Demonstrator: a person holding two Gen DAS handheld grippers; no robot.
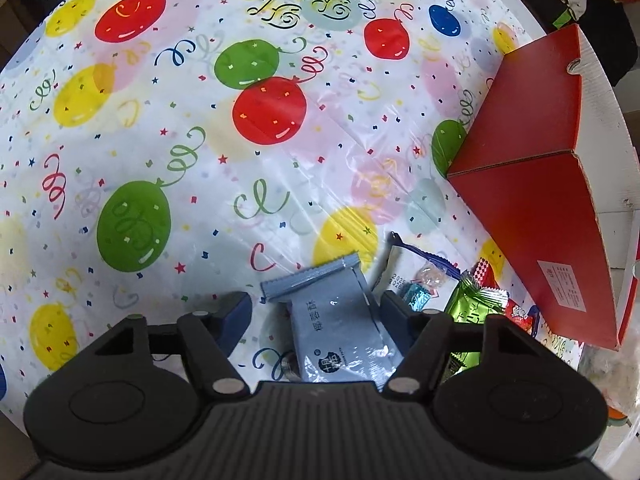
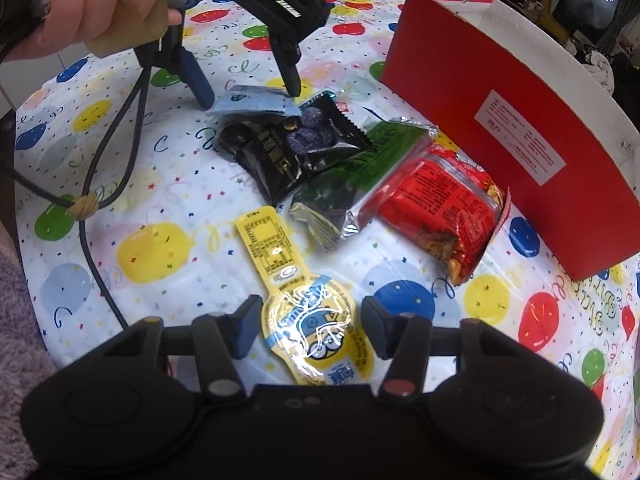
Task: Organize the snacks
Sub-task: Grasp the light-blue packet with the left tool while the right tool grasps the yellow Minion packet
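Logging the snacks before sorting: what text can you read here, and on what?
"椰蓉酥": grey-blue packet.
"2025" above "2026": white packet behind it.
"Happy Birthday", upside down and partly cut off: tablecloth.
Too small or blurred to read: the white label on the red box, the yellow pouch, the black packet, the green packet and the red packet.

Round table (image 1: pixel 616 128) under balloon-print cloth (image 1: pixel 168 152); dark clutter beyond far edge (image 2: pixel 592 12), bright spot there.
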